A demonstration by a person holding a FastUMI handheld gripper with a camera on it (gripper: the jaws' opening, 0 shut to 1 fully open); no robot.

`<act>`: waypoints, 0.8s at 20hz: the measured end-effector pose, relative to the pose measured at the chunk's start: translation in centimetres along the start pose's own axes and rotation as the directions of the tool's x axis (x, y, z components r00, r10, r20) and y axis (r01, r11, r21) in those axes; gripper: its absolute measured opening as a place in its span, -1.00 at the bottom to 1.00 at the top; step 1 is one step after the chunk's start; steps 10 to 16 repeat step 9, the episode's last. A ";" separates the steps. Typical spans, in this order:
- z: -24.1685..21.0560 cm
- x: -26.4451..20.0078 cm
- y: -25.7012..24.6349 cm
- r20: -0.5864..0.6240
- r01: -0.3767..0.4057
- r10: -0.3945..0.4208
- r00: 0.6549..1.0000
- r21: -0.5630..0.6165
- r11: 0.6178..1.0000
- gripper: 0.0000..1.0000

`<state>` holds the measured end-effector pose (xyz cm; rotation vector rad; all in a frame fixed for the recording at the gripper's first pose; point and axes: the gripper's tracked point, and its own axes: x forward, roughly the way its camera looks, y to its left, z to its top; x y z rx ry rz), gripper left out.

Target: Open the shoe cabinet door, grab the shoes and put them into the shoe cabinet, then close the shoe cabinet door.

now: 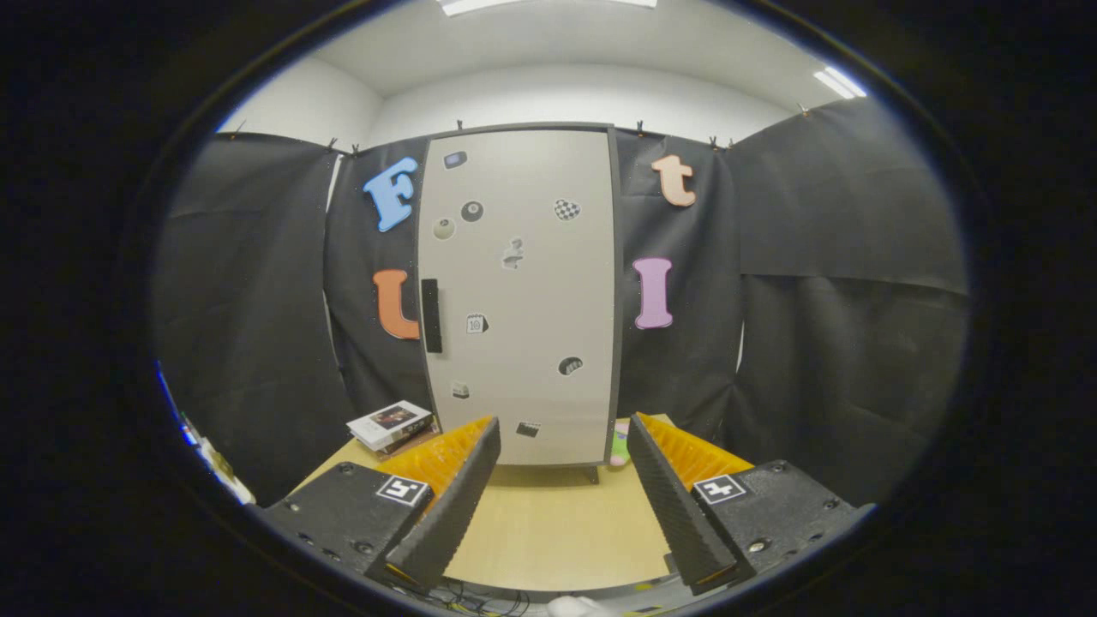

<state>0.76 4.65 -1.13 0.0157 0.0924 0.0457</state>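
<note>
The two-finger gripper (563, 437) is held spread wide, nothing between its fingers, over a pale wooden tabletop (548, 531). Straight ahead, beyond the fingertips, the tall light-grey shoe cabinet (518, 291) is seen upright w/ door shut, its dark vertical handle (431, 315) at the left edge, small stickers dotted across. A pink-and-green item (619, 446), half hidden behind the right finger at the cabinet's foot, can't be identified. Stacked books (391, 425) are seen left of the cabinet base.
</note>
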 end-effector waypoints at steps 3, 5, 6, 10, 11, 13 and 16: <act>0.3 0.1 -0.2 0.005 0.004 -0.004 1.000 -0.002 1.000 0.96; 0.3 0.1 -0.1 0.007 0.003 -0.003 1.000 -0.003 1.000 0.96; 0.3 0.1 0.0 0.006 0.004 -0.004 1.000 -0.006 1.000 0.95; 0.3 0.2 0.0 0.006 0.003 -0.003 1.000 -0.009 1.000 0.95; 0.3 0.2 0.0 0.006 0.003 -0.003 1.000 -0.009 1.000 0.95; 0.3 0.2 0.0 0.006 0.003 -0.003 1.000 -0.009 1.000 0.95; 0.3 0.2 0.0 0.006 0.003 -0.003 1.000 -0.009 1.000 0.95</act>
